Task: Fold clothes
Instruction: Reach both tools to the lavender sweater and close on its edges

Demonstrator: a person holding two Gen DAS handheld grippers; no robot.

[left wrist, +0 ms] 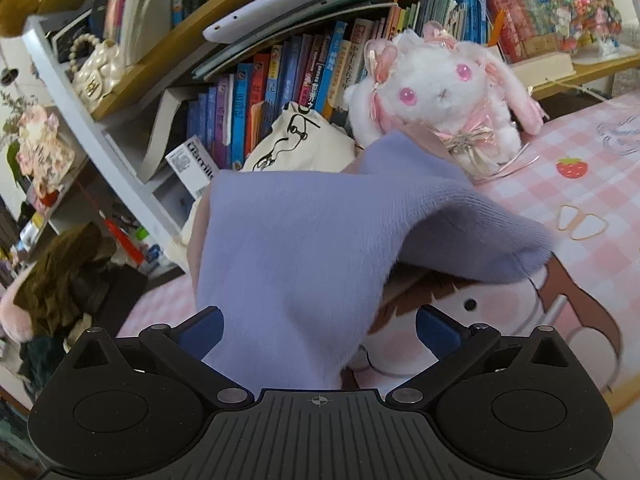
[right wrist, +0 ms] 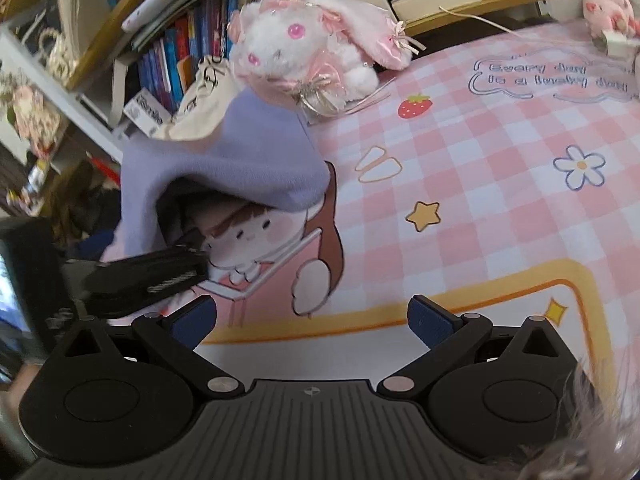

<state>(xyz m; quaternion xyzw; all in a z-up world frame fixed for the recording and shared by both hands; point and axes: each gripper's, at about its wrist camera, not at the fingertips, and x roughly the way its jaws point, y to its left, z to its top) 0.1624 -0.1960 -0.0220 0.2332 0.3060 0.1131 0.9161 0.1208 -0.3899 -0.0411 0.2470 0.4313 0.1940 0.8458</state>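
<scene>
Lavender fabric, a soft purple garment (left wrist: 304,240), rises in a peak toward the white plush rabbit (left wrist: 436,92), its long axis running from my left tongs (left wrist: 319,326) up and away to the rabbit's feet, where its far corner nearly meets the toy's ribbons. One rounded, ribbed fold droops off to the rabbit's near right side and hangs over the cartoon girl printed on the pink checked mat (left wrist: 592,200). The near end of the cloth drops between my left blue pads (left wrist: 204,326), covering the middle of the gap and lying against the left pad, while the right pad stands apart from it; the jaws are spread wide, so the cloth is draped there, not pinched. In my right wrist view the same garment (right wrist: 240,160) sits below and left of the rabbit (right wrist: 304,52), tented, with the dark body of my left tongs (right wrist: 160,276) poking under its lower edge beside the cartoon face. My right tongs (right wrist: 312,316) are released too, jaws wide apart with only the mat (right wrist: 480,184) and its yellow border between the pads, well to the near right of the rabbit and clear of the cloth. Behind the rabbit stands a bookshelf (left wrist: 256,96) full of blue and purple spines, and a cream drawstring bag (left wrist: 296,140) leans just to the rabbit's left.
</scene>
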